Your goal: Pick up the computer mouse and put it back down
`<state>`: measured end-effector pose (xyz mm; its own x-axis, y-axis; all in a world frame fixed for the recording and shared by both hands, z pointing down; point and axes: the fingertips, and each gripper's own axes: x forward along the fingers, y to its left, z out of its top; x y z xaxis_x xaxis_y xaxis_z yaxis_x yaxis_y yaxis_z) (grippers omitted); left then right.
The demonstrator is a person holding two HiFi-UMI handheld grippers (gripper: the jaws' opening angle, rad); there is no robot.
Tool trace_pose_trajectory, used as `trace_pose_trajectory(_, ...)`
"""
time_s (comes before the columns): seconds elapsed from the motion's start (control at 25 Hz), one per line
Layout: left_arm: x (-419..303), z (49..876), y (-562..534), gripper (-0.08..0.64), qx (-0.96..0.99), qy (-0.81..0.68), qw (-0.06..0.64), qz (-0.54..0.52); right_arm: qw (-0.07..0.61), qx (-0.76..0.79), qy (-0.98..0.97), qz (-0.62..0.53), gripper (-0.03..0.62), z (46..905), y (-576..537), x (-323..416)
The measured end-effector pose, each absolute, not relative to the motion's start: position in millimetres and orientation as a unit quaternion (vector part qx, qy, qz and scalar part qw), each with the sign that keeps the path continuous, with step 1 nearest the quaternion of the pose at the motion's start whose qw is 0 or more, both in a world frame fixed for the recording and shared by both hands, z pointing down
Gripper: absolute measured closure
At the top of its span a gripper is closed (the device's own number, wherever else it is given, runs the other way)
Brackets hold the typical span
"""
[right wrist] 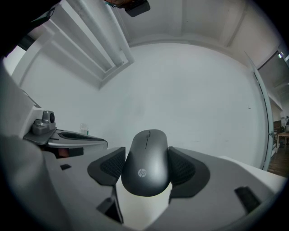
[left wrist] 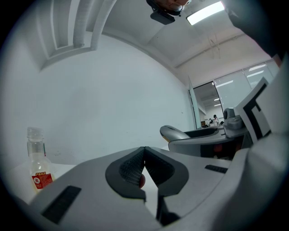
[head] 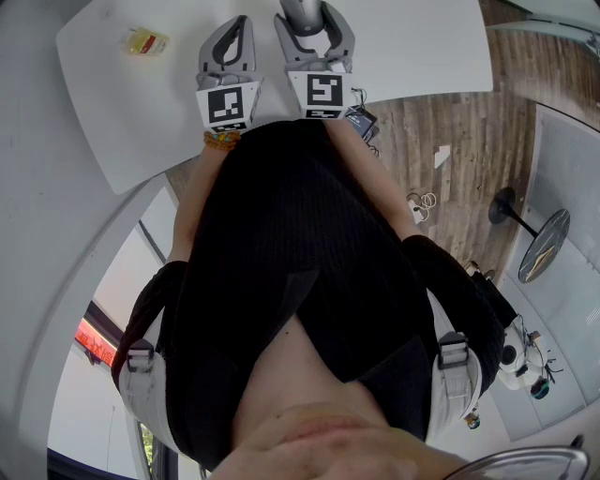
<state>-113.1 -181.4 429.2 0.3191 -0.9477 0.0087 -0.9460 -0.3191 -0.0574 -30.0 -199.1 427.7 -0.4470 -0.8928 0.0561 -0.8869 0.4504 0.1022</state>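
Note:
In the right gripper view a dark grey computer mouse with a small logo sits between the two ribbed pads, and my right gripper is shut on its sides. In the head view the mouse and right gripper are over the white table at the top edge. I cannot tell whether the mouse touches the table. My left gripper is just left of it, shut with its tips meeting and nothing held. From the left gripper view the mouse shows at the right.
A small clear bottle with a red label stands on the table to the left. The table's near edge runs by the person's black-clad body. Wooden floor with cables and a round stand lies to the right.

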Motion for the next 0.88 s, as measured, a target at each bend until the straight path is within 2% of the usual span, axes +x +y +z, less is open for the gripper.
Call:
trace_pose_trajectory(0.48, -112.7, 430.1, -182.0, 0.546, -0.812, 0.582, 0.019, -0.022, 0.062, 0.52, -0.851, -0.019, 0.304, 435.1, -201.7, -31.6)
trace_pose_trajectory(0.88, -113.8, 431.1, -182.9, 0.546, -0.812, 0.584, 0.019, -0.024, 0.108, 0.51, -0.853, 0.037, 0.304, 477.1, -205.4, -30.9)
